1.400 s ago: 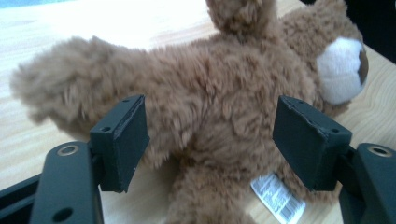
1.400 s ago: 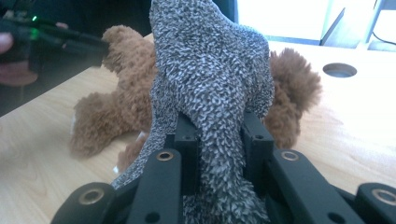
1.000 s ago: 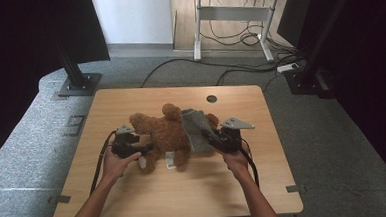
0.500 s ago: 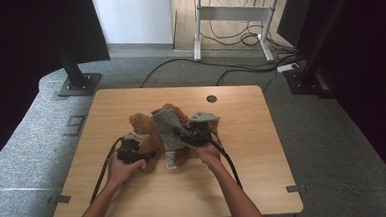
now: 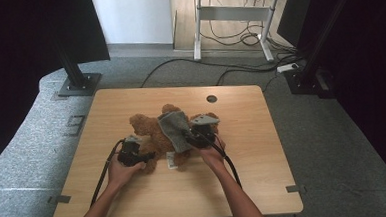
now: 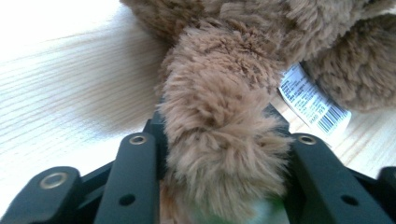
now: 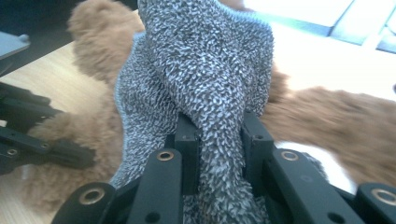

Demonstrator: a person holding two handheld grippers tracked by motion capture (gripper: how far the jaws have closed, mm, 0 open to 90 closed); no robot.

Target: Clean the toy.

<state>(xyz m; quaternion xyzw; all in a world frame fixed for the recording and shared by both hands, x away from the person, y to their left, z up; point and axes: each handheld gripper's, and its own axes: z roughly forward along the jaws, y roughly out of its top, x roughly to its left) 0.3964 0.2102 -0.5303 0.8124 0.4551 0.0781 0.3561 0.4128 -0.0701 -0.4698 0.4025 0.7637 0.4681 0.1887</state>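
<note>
A brown teddy bear (image 5: 150,133) lies in the middle of the wooden table (image 5: 264,160). My left gripper (image 5: 146,156) is at its lower left. In the left gripper view its jaws have just been closing and now press on both sides of the bear's furry leg (image 6: 219,93), with a white tag (image 6: 313,100) beside it. My right gripper (image 5: 187,137) is shut on a grey knitted cloth (image 5: 174,129) that is draped over the bear's body. In the right gripper view the cloth (image 7: 205,60) bunches up between the jaws, and my left gripper (image 7: 70,154) shows at the left.
A round cable hole (image 5: 211,98) lies near the table's far edge. Cables trail from both grippers toward the front edge. A black stand base (image 5: 77,84) sits on the floor at the far left, and desk legs and floor cables (image 5: 247,38) are behind the table.
My right gripper has carried the grey cloth leftward over the bear. My left gripper's jaws have closed in on the bear's leg.
</note>
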